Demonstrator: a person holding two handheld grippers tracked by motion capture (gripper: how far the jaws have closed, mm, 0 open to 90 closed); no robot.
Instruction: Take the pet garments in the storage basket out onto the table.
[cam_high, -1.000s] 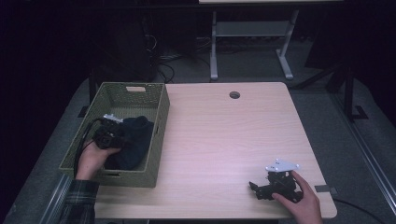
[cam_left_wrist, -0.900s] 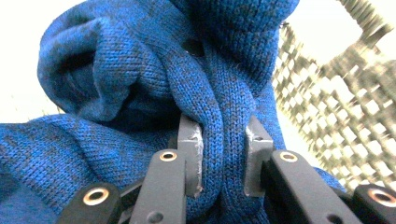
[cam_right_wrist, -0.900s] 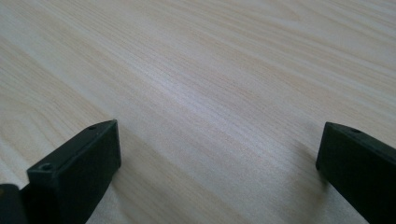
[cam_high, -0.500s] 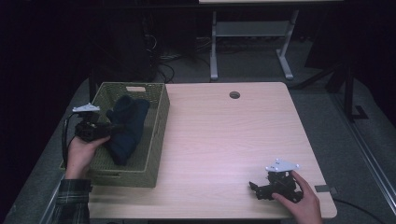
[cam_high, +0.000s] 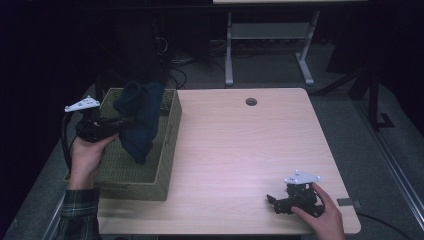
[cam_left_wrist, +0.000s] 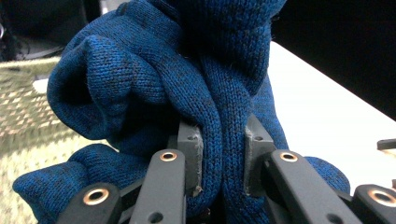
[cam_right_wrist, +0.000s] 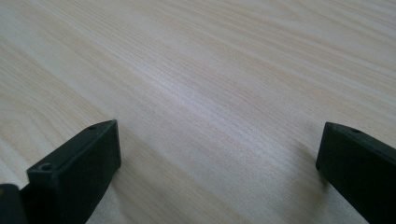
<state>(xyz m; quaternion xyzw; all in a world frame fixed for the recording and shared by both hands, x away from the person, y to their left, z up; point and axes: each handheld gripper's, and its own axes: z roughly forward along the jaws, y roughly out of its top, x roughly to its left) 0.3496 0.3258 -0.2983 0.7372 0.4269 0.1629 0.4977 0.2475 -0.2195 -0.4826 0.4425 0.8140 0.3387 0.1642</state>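
My left tongs (cam_high: 117, 122) pinch the blue sweater (cam_high: 140, 120) tight, up over the basket (cam_high: 167, 150). It hangs low and could catch the basket's edge. My right tongs (cam_high: 275, 202) rest wide open and empty on the worktop (cam_high: 240, 150).

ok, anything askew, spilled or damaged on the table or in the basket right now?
Nothing stands out. The dark blue knitted garment hangs bunched from the left gripper above the green woven basket, as a lifted cloth would. The right gripper rests open on the light wooden table.
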